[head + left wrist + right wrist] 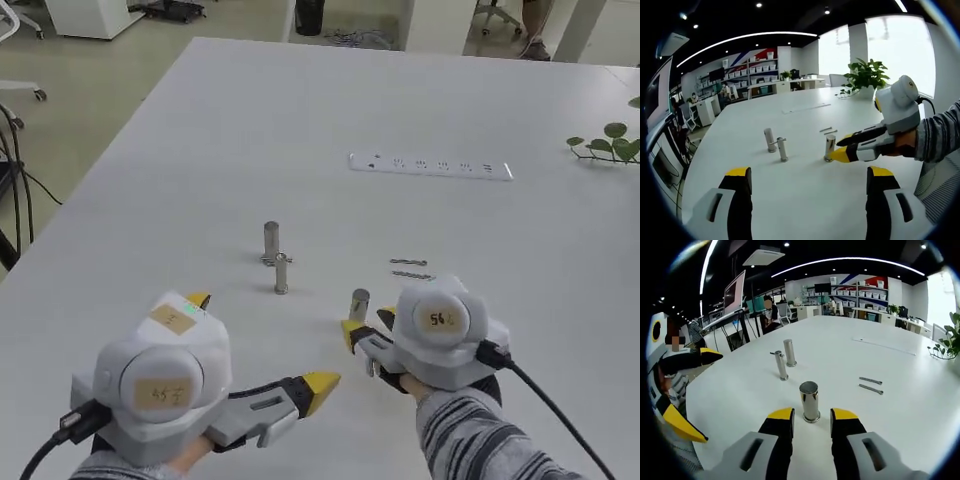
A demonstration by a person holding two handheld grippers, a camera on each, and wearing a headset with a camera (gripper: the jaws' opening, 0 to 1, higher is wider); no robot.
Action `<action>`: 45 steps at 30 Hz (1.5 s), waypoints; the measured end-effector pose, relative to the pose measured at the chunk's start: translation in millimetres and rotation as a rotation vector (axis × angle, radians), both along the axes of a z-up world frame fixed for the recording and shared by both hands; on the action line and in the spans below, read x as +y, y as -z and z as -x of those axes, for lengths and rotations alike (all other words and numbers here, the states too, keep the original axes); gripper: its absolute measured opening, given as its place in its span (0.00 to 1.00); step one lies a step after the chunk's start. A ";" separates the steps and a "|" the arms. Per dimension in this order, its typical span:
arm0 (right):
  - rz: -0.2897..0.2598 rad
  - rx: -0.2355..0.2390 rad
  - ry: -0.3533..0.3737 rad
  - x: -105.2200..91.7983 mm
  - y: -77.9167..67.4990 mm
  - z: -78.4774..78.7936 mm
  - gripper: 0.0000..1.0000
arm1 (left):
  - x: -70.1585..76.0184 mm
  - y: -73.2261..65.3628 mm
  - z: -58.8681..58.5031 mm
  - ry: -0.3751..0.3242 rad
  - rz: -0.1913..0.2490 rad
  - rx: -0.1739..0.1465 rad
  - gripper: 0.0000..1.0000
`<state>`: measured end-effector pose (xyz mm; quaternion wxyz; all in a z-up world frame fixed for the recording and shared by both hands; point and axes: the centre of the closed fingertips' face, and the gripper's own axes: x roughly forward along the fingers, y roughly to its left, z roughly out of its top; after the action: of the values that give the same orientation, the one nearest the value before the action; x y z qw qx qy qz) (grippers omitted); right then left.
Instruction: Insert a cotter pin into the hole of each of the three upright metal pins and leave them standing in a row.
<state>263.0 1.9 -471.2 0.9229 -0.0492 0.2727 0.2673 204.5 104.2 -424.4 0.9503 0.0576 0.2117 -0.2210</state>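
Yellow-tipped right hand-held gripper (811,416) astride metal pin (809,399).

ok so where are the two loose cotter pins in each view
head view: cotter pins right of centre, just above the right hand-held gripper
left gripper view: cotter pins near centre, just behind the metal pin
right gripper view: cotter pins right of centre, side by side
shared landmark: that metal pin, at the right hand-held gripper's tips

We hold the right gripper (367,325) by the nearest pin (359,301). Cotter pins (408,262) lie beyond it, and the left gripper (259,340) is spread wide.
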 end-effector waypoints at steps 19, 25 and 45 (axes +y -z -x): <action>0.106 0.108 -0.260 -40.4 -8.4 -17.6 0.29 | 0.6 -0.2 -3.2 -0.009 -0.003 0.001 0.98; 0.216 0.090 -0.381 -50.6 -8.9 -29.5 0.28 | 5.4 2.6 -4.7 -0.023 -0.002 0.003 0.98; 0.362 0.179 -0.504 -72.3 4.3 -78.6 0.19 | 15.2 11.4 -11.7 -0.055 -0.026 0.015 0.94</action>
<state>341.6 -70.4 -475.5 0.7761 -0.2549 0.3752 0.4380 216.2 119.3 -435.8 0.9536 0.0625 0.2229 -0.1926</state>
